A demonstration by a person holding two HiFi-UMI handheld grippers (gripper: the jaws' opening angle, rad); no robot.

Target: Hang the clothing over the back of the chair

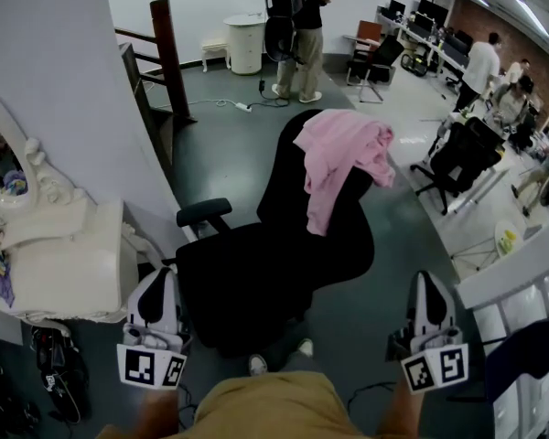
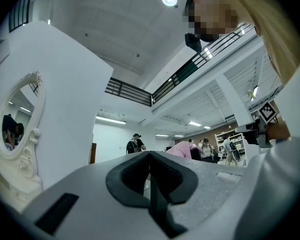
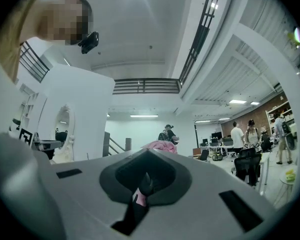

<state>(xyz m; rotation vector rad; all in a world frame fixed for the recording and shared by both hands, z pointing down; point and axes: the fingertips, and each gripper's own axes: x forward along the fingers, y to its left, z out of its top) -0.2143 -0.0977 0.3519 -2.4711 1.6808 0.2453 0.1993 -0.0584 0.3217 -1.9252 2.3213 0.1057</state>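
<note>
From above, the head view takes in the whole layout. The pink clothing (image 1: 343,158) is draped over the top of the backrest of the black office chair (image 1: 256,273), right of centre in the upper half of the frame, with one end hanging down the front of the backrest. The left gripper (image 1: 158,282) is seen at the lower left and the right gripper (image 1: 428,286) at the lower right. Both are well apart from the clothing, with the chair's seat between them.

The jaws themselves are shown only in the two gripper views. In the left gripper view they are closed to a thin seam with nothing between them. In the right gripper view they are likewise brought together. A small pinkish patch is seen low in the slot, and what it is cannot be told. Only a low pink hump of the clothing is visible past each set of jaws, and the chair below it is hidden by the gripper bodies.

A white vanity table (image 1: 64,273) with an ornate mirror (image 1: 5,167) is set against the wall at the left edge. A dark stair rail (image 1: 165,53) rises at the upper left. A standing person (image 1: 297,26) is seen at the top centre beside a white round cabinet (image 1: 245,42). A second black chair (image 1: 462,158) stands at the right.
</note>
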